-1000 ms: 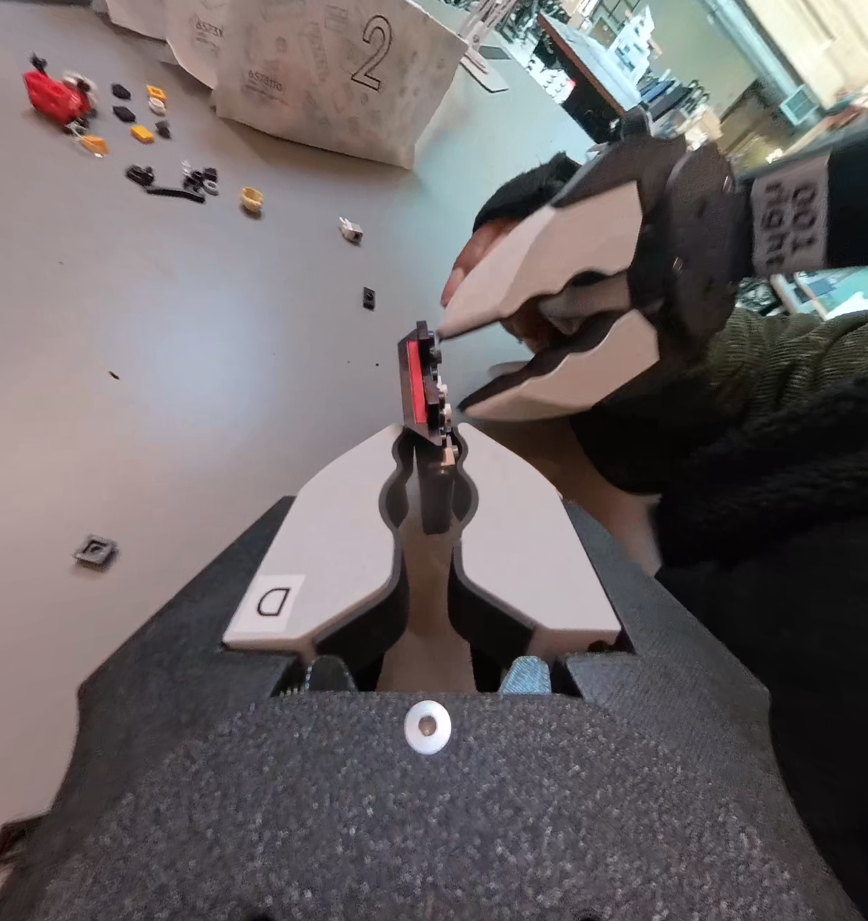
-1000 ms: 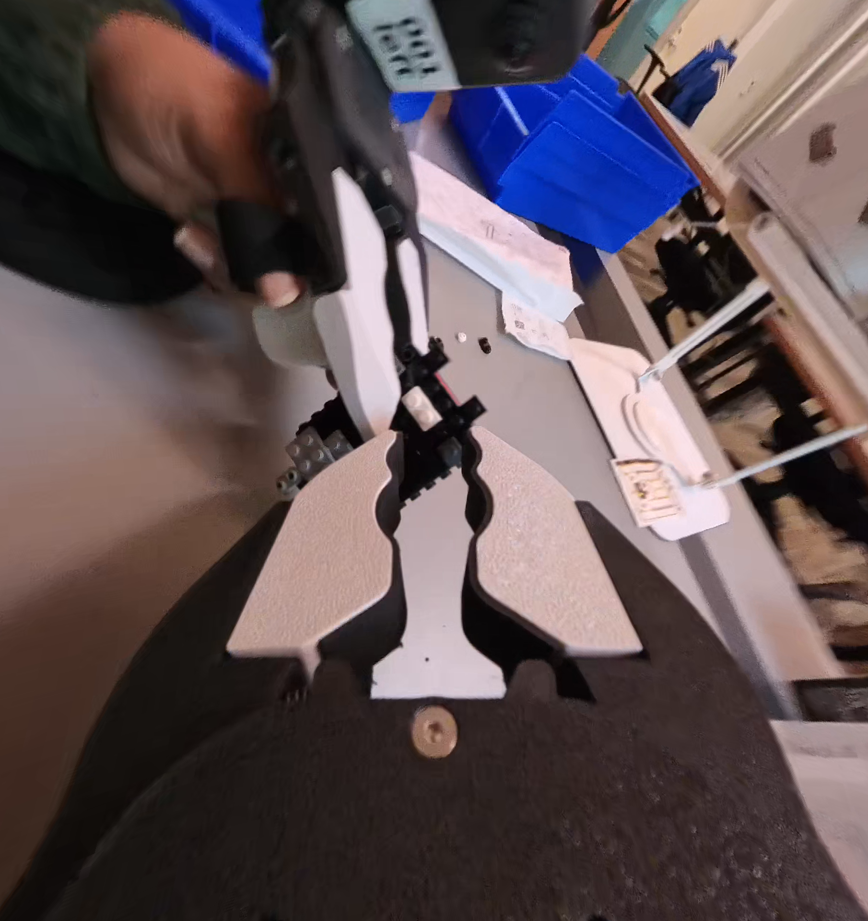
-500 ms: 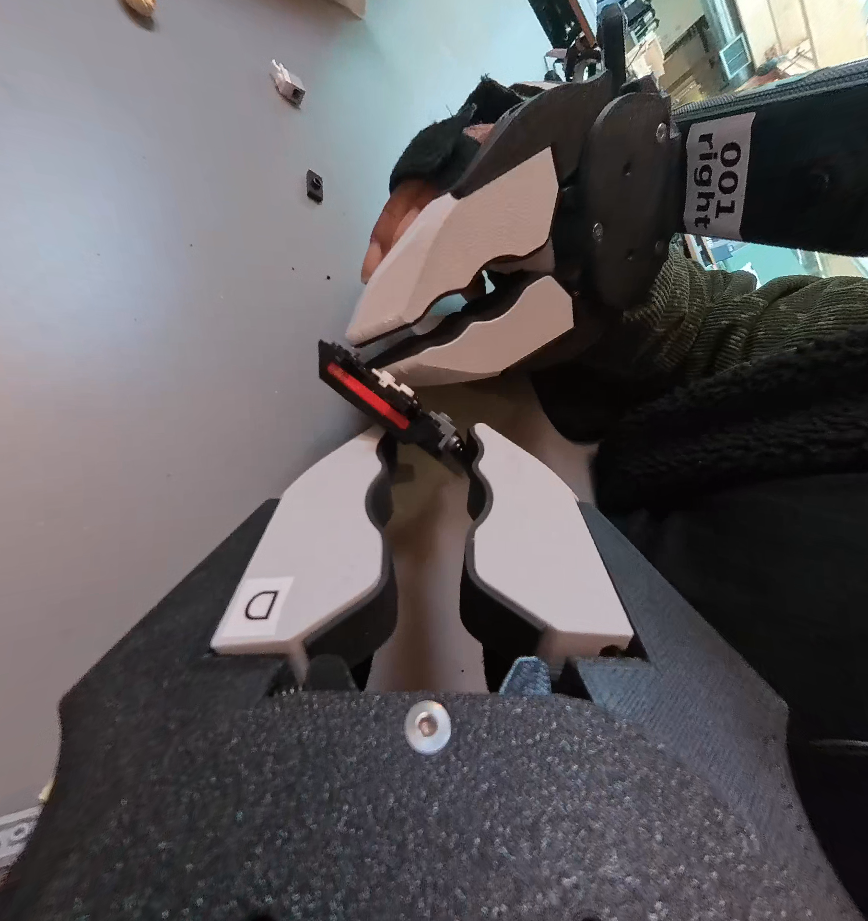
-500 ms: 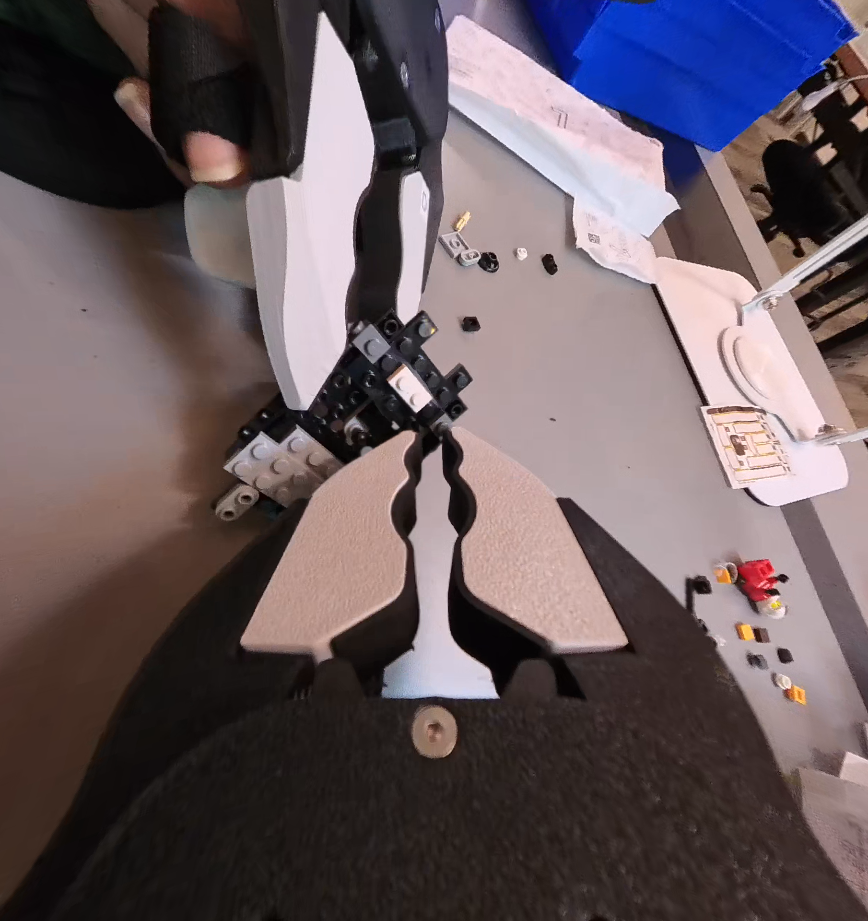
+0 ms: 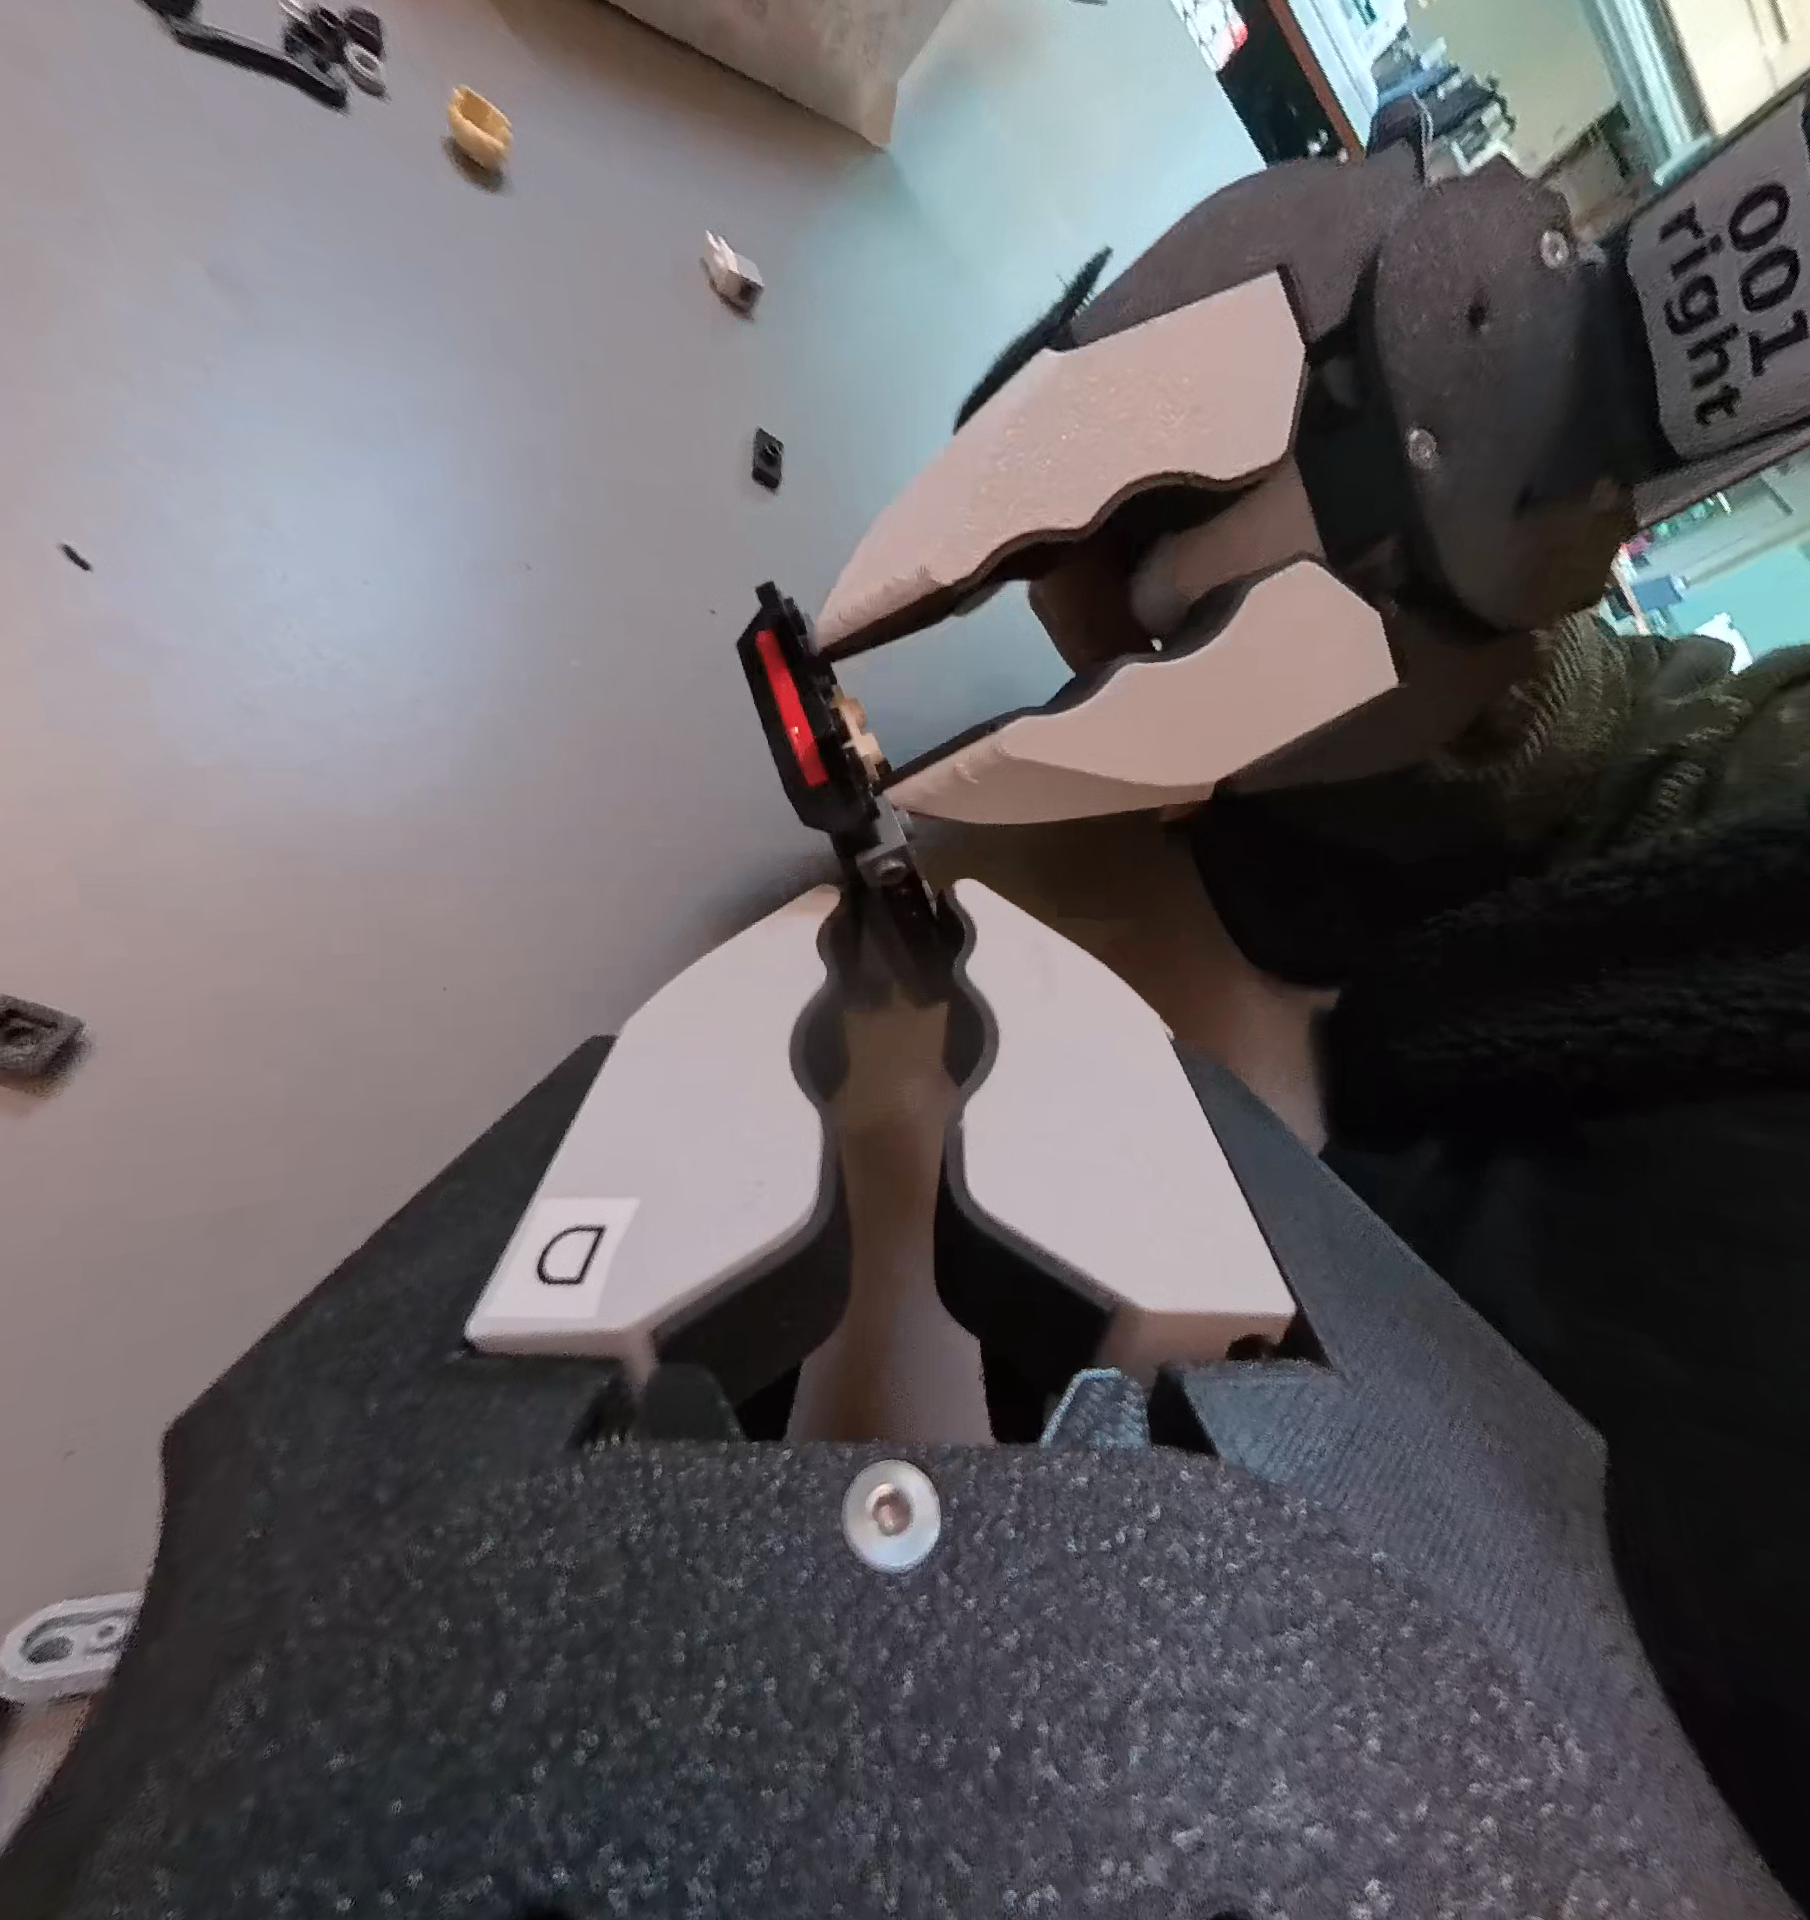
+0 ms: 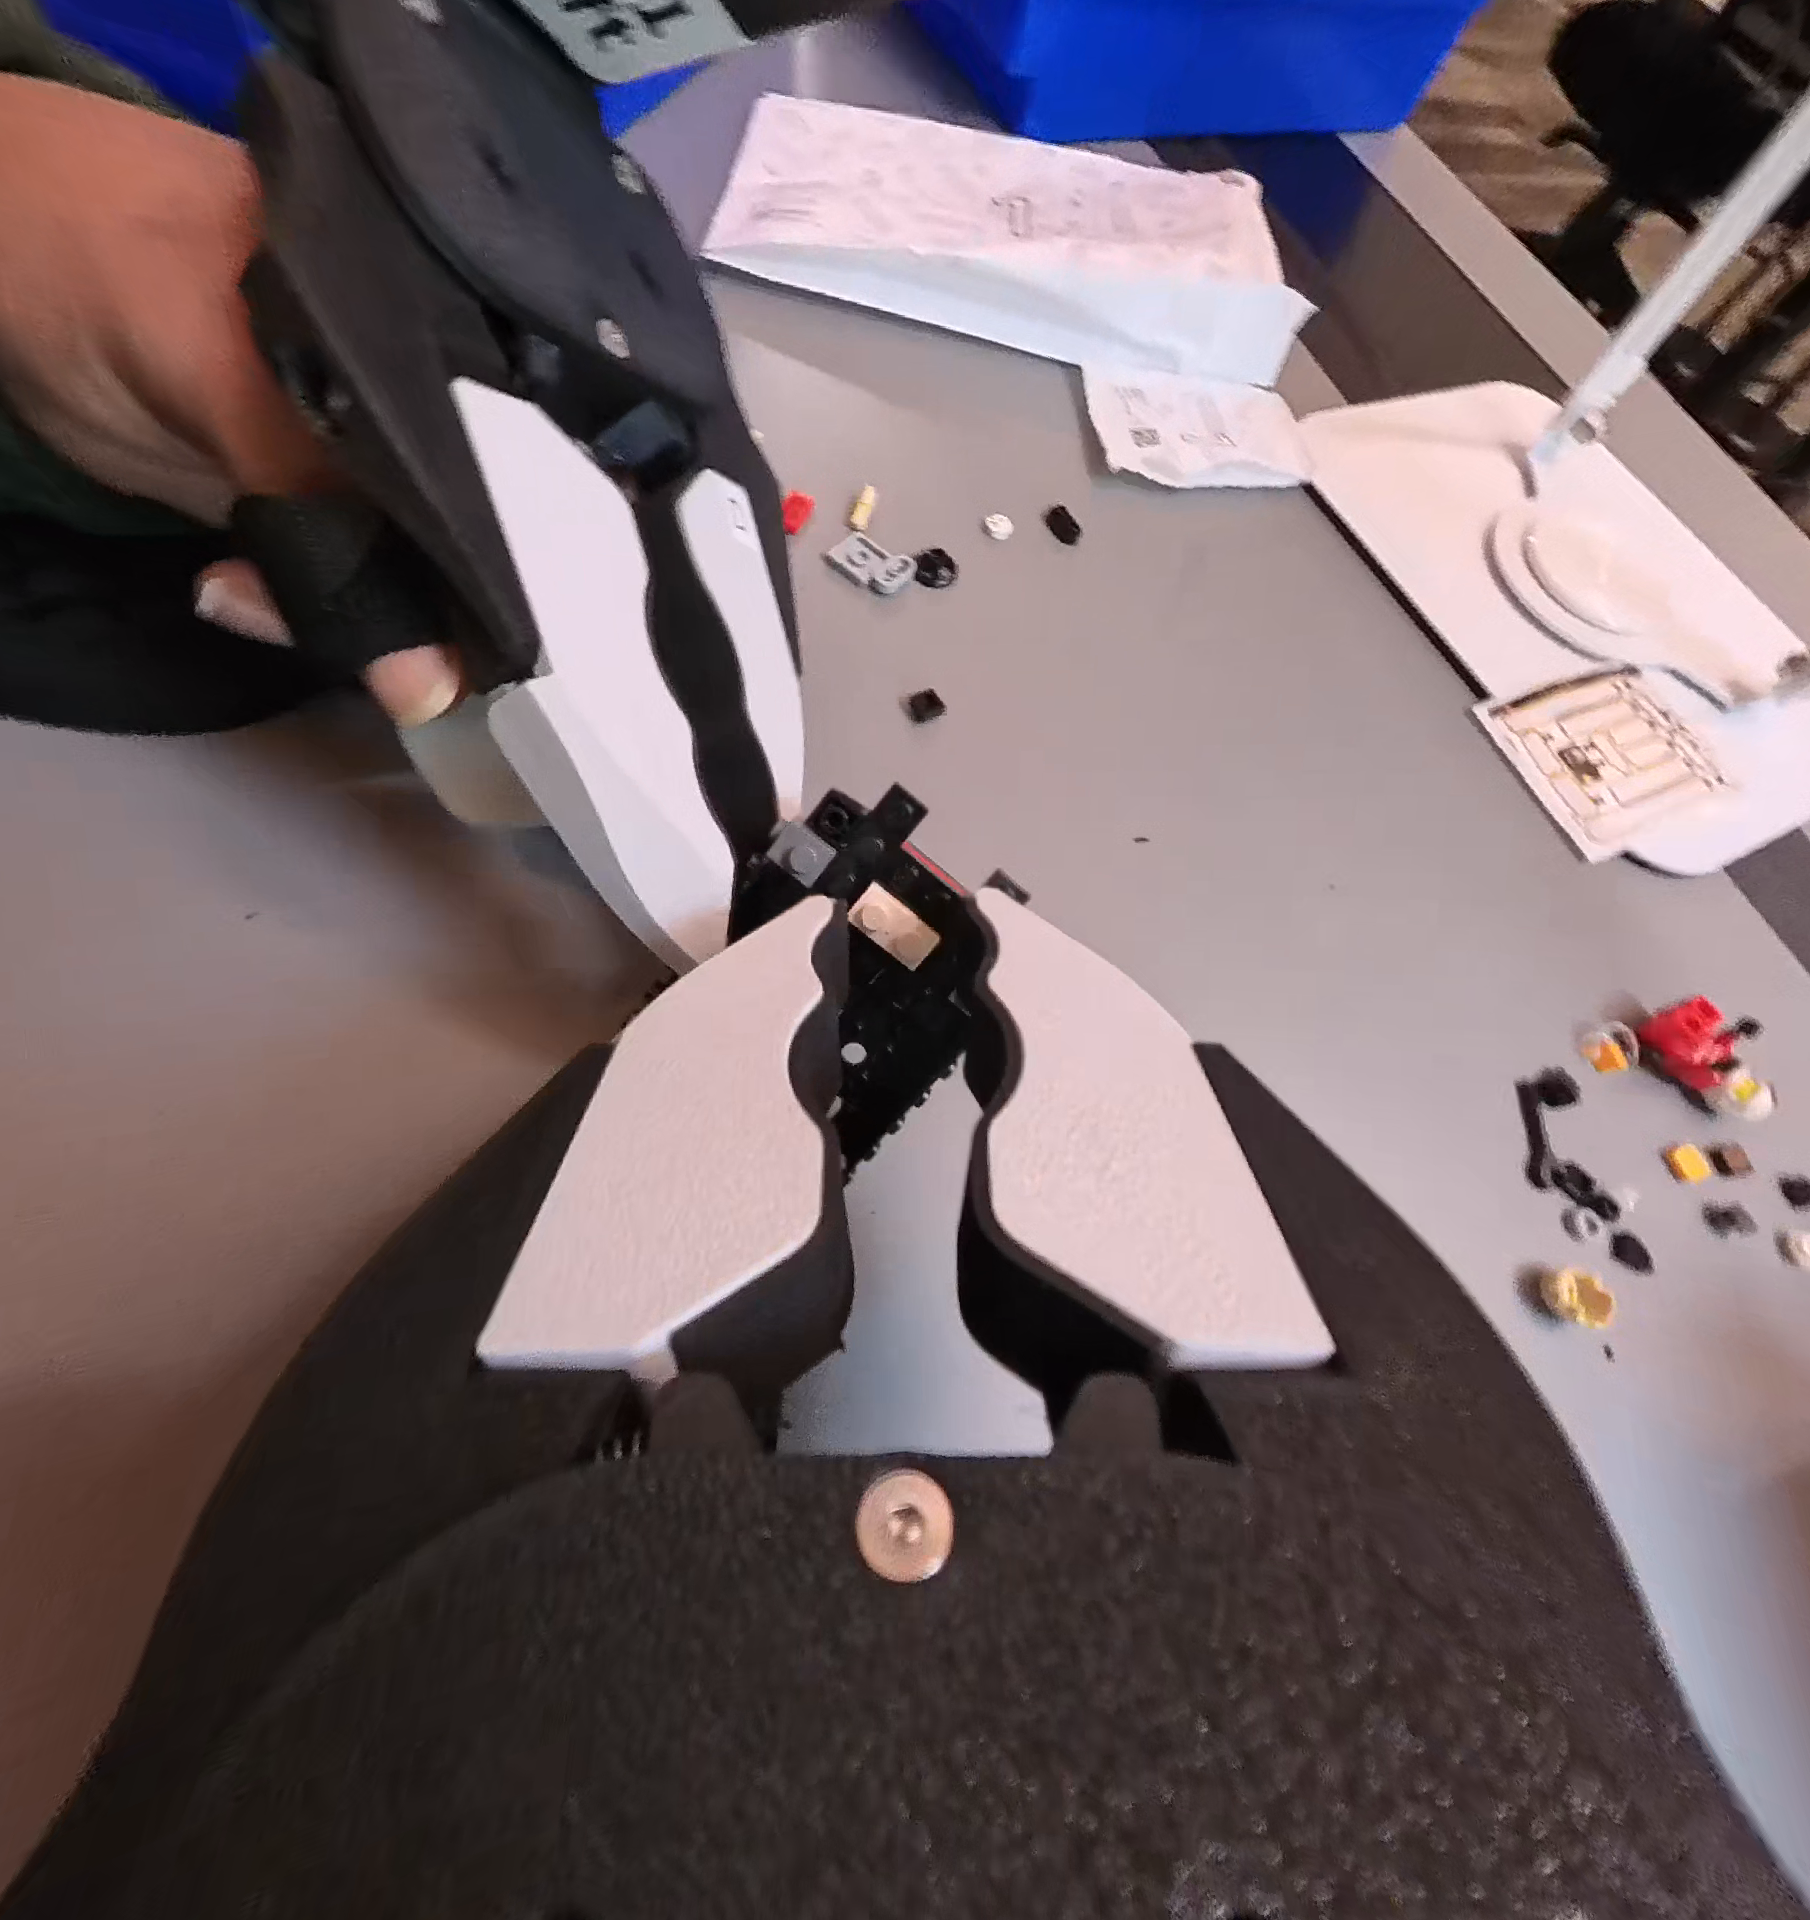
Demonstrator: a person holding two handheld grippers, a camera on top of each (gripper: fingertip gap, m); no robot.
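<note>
Since half a second ago the right tongs (image 5: 859, 717) have spread from nearly pressed together and now straddle the black brick assembly (image 5: 813, 727), while the left tongs (image 5: 896, 914) have narrowed onto its lower end. In the left wrist view the assembly sits just above the frame's centre, its long axis tilted from upper left to lower right, a red strip facing left. Its lower end is pinched between the left tongs' 2 tips. The right tongs come in from the right of that frame, across the long axis, with 1 tip touching the upper edge and 1 the lower part; firm pressing cannot be judged. In the right wrist view the assembly (image 6: 901, 997) fills the gap between the right tongs (image 6: 906, 925). The grey counter (image 5: 309, 520) lies behind, with loose small bricks (image 6: 1711, 1174) at right, well apart.
</note>
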